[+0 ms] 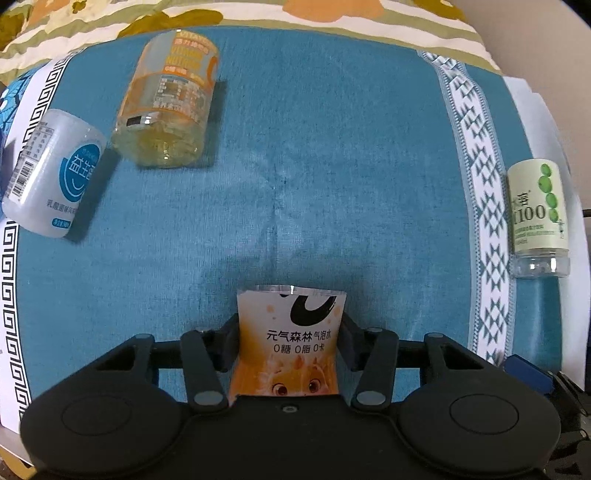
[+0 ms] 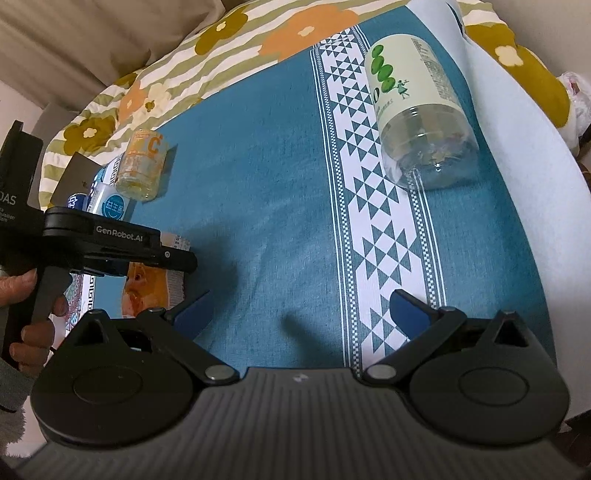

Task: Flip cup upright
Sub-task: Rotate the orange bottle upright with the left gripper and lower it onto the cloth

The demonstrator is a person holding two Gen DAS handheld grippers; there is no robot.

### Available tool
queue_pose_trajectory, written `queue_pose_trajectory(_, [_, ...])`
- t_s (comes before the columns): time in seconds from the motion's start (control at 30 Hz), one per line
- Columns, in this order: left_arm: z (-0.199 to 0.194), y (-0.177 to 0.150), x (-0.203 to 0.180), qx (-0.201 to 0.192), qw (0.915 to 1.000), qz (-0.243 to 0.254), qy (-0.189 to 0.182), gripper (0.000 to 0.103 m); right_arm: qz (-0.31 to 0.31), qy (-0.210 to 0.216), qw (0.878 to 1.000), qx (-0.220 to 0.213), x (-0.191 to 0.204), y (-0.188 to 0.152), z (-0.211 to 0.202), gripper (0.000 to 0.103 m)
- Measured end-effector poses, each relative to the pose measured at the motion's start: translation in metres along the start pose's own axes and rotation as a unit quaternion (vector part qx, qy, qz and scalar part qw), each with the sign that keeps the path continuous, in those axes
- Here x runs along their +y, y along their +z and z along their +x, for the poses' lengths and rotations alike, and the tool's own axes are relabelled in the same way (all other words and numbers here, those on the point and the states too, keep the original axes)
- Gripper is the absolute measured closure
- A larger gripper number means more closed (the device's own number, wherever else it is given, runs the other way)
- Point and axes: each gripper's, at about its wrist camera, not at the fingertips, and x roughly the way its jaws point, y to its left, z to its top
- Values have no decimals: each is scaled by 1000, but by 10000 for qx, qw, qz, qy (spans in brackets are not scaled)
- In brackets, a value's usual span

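Note:
An orange-labelled cup [image 1: 291,325] with black Chinese print and a cartoon face sits between the black fingers [image 1: 231,343] of my left gripper [image 1: 291,343], which is shut on its sides. The cup's rim end points away from the camera, just above the blue cloth [image 1: 332,166]. In the right wrist view a person's hand [image 2: 33,295] holds the left gripper [image 2: 122,243] at the far left, with the same cup [image 2: 147,284] partly hidden under it. My right gripper [image 2: 299,310] hangs open over the cloth, its blue pads [image 2: 410,306] empty.
A clear cup with an orange label [image 1: 166,99] and a white cup with a blue logo [image 1: 51,173] lie tipped at the back left. A green-labelled clear cup [image 1: 537,218] [image 2: 413,122] lies on its side at the right, by the patterned white band [image 1: 476,184]. A floral bedcover [image 1: 258,11] lies beyond.

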Motion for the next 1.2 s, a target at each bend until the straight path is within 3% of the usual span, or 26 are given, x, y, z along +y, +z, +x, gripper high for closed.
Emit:
queue_pose_trajectory(0.17, [-25, -7, 2, -445, 9989, 98, -99, 48, 34, 15, 10000, -65, 1, 0, -5, 0])
queue_pose_trajectory(0.3, [-44, -29, 3, -1501, 9883, 274, -66, 47, 19, 59, 9999, -107, 6, -2, -7, 0])
queue_pose_trajectory(0.47, [-36, -59, 8, -2930, 9555, 147, -291, 47, -76, -1, 10000, -28, 13, -10, -4, 0])
queue_pose_trajectory(0.6, [-22, -79, 11, -3735, 9269, 64, -364, 47, -200, -134, 9997, 71, 16, -20, 1, 0])
queue_pose_trajectory(0.8, [-5, -96, 15, -4246, 9045, -48, -400, 46, -372, -367, 9985, 188, 18, -34, 9, 0])
queue_pose_trajectory(0.97, [-3, -112, 9, -4463, 8944, 139, -275, 46, -441, -413, 9980, 188, 20, -41, 10, 0])
queue_pose_trajectory(1.07, [-3, -120, 8, -4475, 8938, 225, -187, 46, -512, -408, 9977, 189, 23, -44, 11, 0])
queue_pose_trajectory(1.2, [-5, -127, 8, -4296, 9025, 285, -118, 46, -561, -390, 9975, 194, 27, -48, 10, 0])
